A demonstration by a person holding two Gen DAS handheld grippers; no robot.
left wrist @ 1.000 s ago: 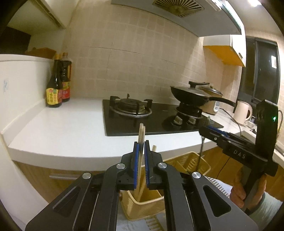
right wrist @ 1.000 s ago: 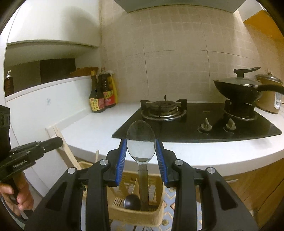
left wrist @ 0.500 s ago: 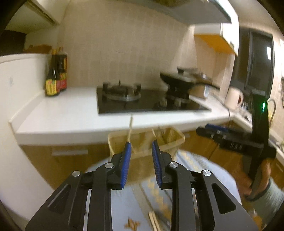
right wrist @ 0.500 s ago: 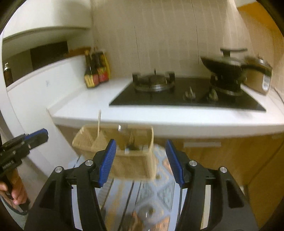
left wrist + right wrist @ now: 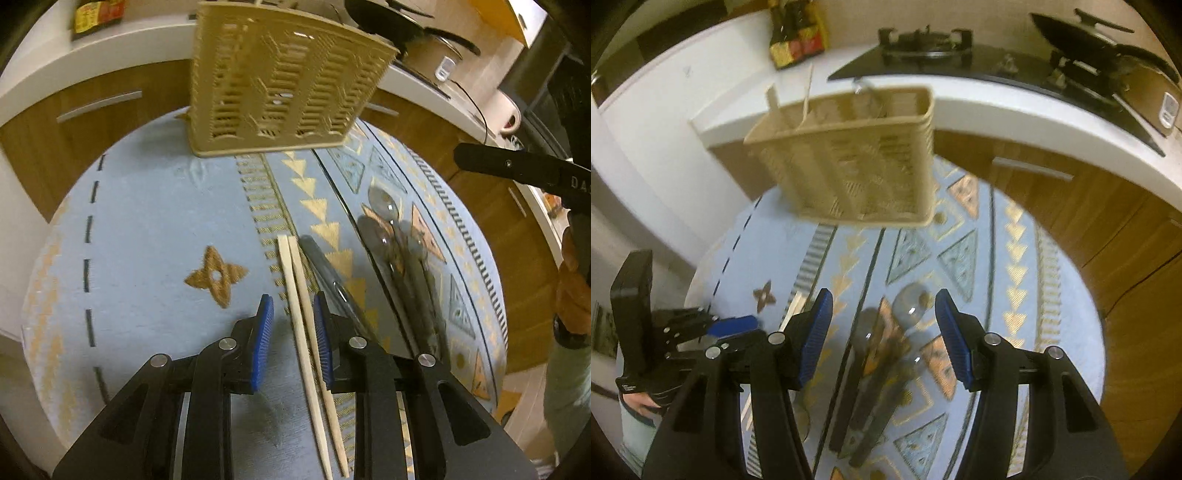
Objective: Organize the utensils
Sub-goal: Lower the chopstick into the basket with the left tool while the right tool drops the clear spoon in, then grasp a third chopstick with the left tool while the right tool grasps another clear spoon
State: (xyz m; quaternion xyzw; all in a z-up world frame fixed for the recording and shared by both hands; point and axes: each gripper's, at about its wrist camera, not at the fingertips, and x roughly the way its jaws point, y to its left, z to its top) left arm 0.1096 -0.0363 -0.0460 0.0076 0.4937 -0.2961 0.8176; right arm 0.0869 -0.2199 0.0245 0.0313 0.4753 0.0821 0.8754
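A tan slotted utensil basket (image 5: 280, 85) stands at the far side of a round table with a blue patterned cloth (image 5: 147, 229); it also shows in the right wrist view (image 5: 857, 158), holding chopsticks and a spoon. My left gripper (image 5: 293, 321) is open, its jaws either side of a pair of wooden chopsticks (image 5: 306, 325) lying on the cloth. My right gripper (image 5: 882, 332) is open wide above several metal spoons (image 5: 882, 332) lying on the cloth; they also show in the left wrist view (image 5: 391, 240).
A dark-handled utensil (image 5: 328, 273) lies beside the chopsticks. Behind the table runs a white counter (image 5: 1034, 118) with wooden cabinets, a gas hob, a pan and sauce bottles (image 5: 794, 44).
Both grippers let go of the chopstick and spoon in the basket, opened, and swung down over the table. The left now straddles the chopsticks; the right hovers over the spoons.
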